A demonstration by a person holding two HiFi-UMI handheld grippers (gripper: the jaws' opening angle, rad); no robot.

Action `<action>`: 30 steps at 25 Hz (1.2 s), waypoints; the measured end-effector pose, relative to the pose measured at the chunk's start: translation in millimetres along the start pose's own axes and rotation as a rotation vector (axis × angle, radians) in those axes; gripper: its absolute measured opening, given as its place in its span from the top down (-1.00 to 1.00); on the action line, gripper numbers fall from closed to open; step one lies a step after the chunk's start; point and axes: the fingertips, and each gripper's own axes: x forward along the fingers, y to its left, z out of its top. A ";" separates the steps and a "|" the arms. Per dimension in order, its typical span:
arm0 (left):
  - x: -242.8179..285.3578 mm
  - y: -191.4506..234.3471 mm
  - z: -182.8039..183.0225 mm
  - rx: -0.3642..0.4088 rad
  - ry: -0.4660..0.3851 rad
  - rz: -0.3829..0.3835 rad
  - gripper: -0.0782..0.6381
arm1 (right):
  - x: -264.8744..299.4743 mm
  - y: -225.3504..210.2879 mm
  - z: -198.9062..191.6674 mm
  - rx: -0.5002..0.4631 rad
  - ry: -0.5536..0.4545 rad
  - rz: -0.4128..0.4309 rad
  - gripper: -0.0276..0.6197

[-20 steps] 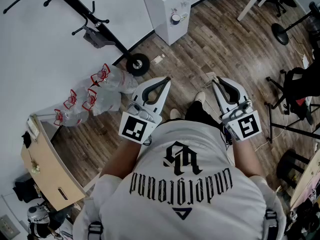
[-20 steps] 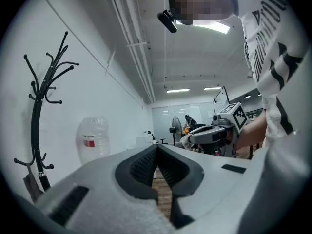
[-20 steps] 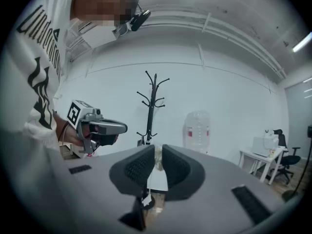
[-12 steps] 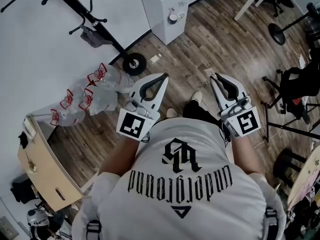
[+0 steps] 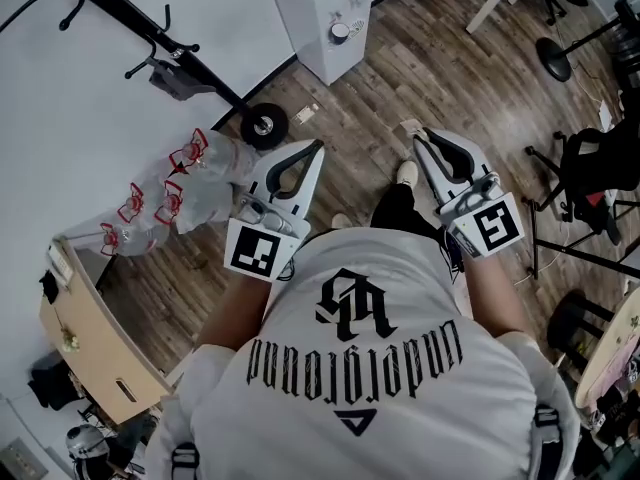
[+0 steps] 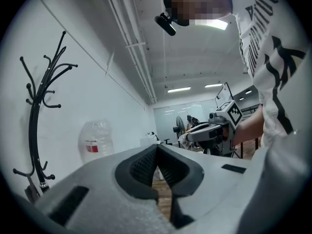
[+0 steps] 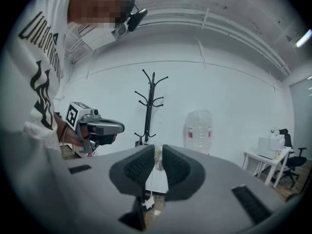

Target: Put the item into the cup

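Wood-plank floor (image 5: 380, 88) meets a white wall (image 5: 70, 118). The person's white T-shirt (image 5: 360, 388) reads "Underground" in black gothic letters. A black coat rack (image 5: 150, 40), a white cabinet (image 5: 318, 18) and clear water bottles (image 5: 185, 188) with red labels are by the wall. Left gripper (image 5: 316, 150): fingers together, nothing between. Right gripper (image 5: 418, 138): fingers narrow, pinching the small pale item (image 5: 409, 126) at the tips, above the floor.

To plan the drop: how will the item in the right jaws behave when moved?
Probably light and thin: the item sits pinched between nearly closed jaws. Its string hangs loose with a tag, so it may swing and snag.
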 end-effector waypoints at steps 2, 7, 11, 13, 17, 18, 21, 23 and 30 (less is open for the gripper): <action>13.2 1.1 -3.6 0.009 0.021 -0.002 0.77 | 3.4 -15.3 -0.9 0.001 -0.009 0.002 0.74; 61.1 7.7 -9.3 -0.029 0.034 0.016 0.76 | 12.4 -64.3 -9.4 0.015 -0.026 0.027 0.74; 110.3 12.9 -13.3 -0.039 0.055 0.043 0.77 | 19.9 -115.8 -20.7 0.025 -0.032 0.058 0.74; 137.1 16.0 -14.0 -0.047 0.066 0.055 0.77 | 26.7 -142.4 -27.7 0.026 -0.030 0.085 0.74; 190.7 18.4 -13.2 -0.053 0.092 0.094 0.76 | 34.9 -196.0 -35.3 0.051 -0.030 0.142 0.74; 203.7 19.0 -13.1 -0.057 0.099 0.109 0.76 | 35.5 -208.7 -35.8 0.057 -0.034 0.156 0.74; 240.9 23.1 -12.7 -0.059 0.109 0.161 0.76 | 38.1 -245.3 -37.9 0.070 -0.052 0.201 0.74; 262.5 26.6 -11.7 -0.062 0.104 0.195 0.77 | 40.3 -266.7 -41.0 0.071 -0.055 0.231 0.74; 304.0 33.1 -14.8 -0.067 0.122 0.269 0.76 | 48.3 -317.4 -47.2 0.058 -0.057 0.290 0.74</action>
